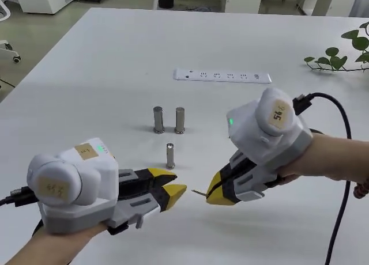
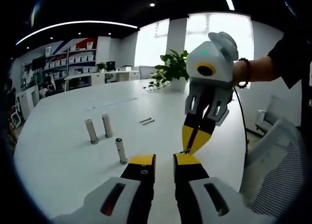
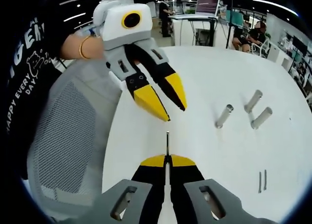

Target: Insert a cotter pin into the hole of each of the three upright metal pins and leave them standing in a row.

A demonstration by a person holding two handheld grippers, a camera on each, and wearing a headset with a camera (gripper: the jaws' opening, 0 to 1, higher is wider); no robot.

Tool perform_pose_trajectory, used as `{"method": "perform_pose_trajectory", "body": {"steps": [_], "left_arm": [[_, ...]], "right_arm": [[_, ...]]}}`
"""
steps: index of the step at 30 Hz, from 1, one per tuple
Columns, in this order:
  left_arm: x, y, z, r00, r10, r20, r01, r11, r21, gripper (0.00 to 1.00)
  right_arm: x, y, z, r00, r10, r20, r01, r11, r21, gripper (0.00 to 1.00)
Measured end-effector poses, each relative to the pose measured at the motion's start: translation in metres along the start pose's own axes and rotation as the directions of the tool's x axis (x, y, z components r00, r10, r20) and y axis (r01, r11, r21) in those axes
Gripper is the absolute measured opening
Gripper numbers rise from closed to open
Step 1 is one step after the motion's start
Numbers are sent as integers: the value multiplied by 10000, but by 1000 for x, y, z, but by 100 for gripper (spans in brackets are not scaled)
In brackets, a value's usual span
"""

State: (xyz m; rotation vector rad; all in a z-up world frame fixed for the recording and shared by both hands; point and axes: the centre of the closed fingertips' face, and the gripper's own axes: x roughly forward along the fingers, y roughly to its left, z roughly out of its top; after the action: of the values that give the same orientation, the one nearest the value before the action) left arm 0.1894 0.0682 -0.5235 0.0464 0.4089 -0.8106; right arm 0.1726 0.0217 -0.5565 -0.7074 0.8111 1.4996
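Steel wire, the cotter pin (image 3: 167, 143) is probably light, stiff and slippery, best pinched near one end; the right gripper (image 1: 210, 195) has its jaws closed on it, near-right of the front metal pin (image 1: 170, 155). The left gripper (image 1: 176, 184), near-left of that pin, is slightly parted and empty. Two more metal pins (image 1: 158, 119) stand behind it.

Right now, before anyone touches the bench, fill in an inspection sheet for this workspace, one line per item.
Surface: white table, flat.
Job's things: rear pin, second rear pin beside it, front pin nearer, all upright; two loose cotter pins lying flat.
Clutter: power strip; plant.
Grippers: left gripper open, empty; right gripper shut on a cotter pin.
Cables: black cable from the right gripper crosses the table.
Surroundings: mesh chair; shelves.
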Motion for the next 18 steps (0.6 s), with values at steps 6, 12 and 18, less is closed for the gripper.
{"method": "perform_pose_trajectory", "body": {"steps": [6,12,18], "left_arm": [[0,24,-3,9942,1079,-1,-1079,9941,-73,13],[3,35,-7,9886,1498,-121,-1498,9887,-14,15],[11,45,-11,9808,1925,-317,-1924,9813,87,16]], "right_arm": [[-4,-21,4,9989,-279,-370,288,9993,228,0],[-3,-34,8,9977,-282,-616,306,9988,374,0],[-1,-42,10,9965,-245,-805,302,9970,706,0]]}}
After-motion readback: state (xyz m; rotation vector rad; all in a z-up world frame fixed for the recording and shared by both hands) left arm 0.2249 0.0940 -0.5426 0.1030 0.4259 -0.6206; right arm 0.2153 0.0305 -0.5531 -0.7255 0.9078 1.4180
